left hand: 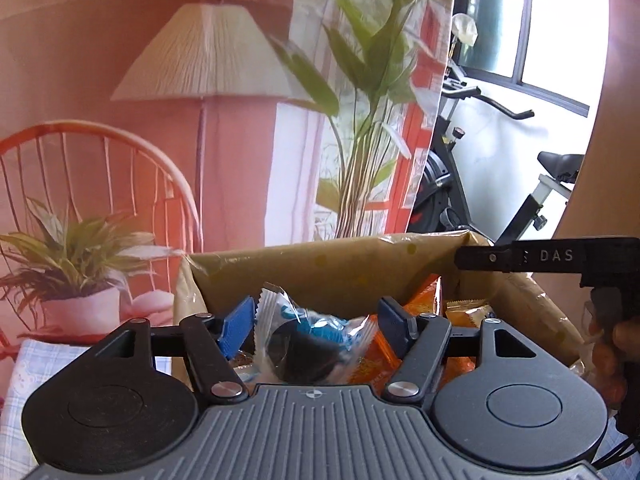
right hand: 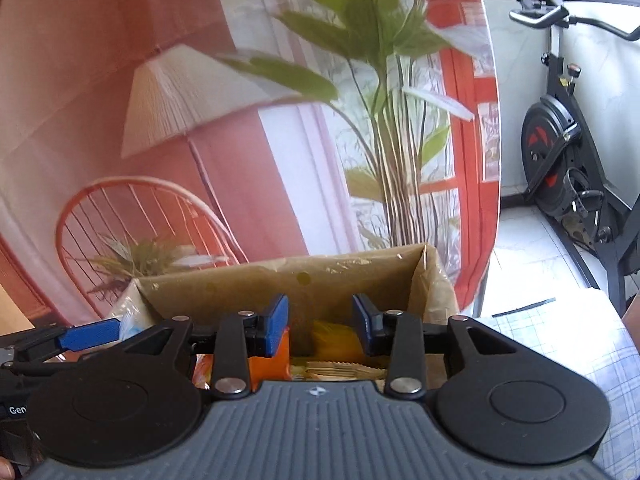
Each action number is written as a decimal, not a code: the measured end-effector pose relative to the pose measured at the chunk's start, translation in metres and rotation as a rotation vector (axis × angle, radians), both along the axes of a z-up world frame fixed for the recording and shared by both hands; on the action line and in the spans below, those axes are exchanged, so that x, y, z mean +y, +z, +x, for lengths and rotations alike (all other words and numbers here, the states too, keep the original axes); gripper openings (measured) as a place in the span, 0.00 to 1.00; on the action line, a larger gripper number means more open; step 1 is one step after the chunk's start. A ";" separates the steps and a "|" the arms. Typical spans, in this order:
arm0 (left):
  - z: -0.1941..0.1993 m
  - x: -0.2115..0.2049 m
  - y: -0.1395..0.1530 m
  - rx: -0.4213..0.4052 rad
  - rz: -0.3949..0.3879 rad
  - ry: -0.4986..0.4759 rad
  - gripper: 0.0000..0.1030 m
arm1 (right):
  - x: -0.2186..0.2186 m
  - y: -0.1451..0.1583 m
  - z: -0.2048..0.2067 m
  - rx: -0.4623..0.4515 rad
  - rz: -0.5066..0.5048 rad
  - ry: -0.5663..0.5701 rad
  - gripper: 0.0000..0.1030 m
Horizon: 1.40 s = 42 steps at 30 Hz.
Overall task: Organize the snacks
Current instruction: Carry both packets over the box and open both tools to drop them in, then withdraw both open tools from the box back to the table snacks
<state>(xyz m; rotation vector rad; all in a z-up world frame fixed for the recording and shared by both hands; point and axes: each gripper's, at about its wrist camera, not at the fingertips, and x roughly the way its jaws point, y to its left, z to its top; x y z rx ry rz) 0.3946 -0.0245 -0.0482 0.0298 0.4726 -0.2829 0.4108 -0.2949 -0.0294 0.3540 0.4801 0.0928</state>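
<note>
Both grippers — left gripper, right gripper — hang spread, empty, over the snack-filled cardboard box.

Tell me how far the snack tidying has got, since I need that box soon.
Done: the cardboard box already holds orange packets and a clear-wrapped dark cookie. In hand: nothing; the left hand-held gripper stands open over the cookie, its pads off it, and the right hand-held gripper is open over the box too. Left: cannot tell; no loose snacks show outside the box.
</note>
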 end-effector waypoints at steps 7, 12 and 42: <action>-0.027 0.009 0.009 -0.026 -0.026 -0.013 0.69 | 0.000 0.003 -0.034 -0.042 0.007 -0.001 0.39; -0.053 0.019 0.012 -0.034 -0.039 -0.013 0.69 | 0.011 0.001 -0.065 -0.081 -0.012 0.012 0.39; -0.154 0.072 -0.096 0.033 -0.041 -0.005 0.69 | 0.072 -0.130 -0.209 -0.107 -0.158 0.089 0.39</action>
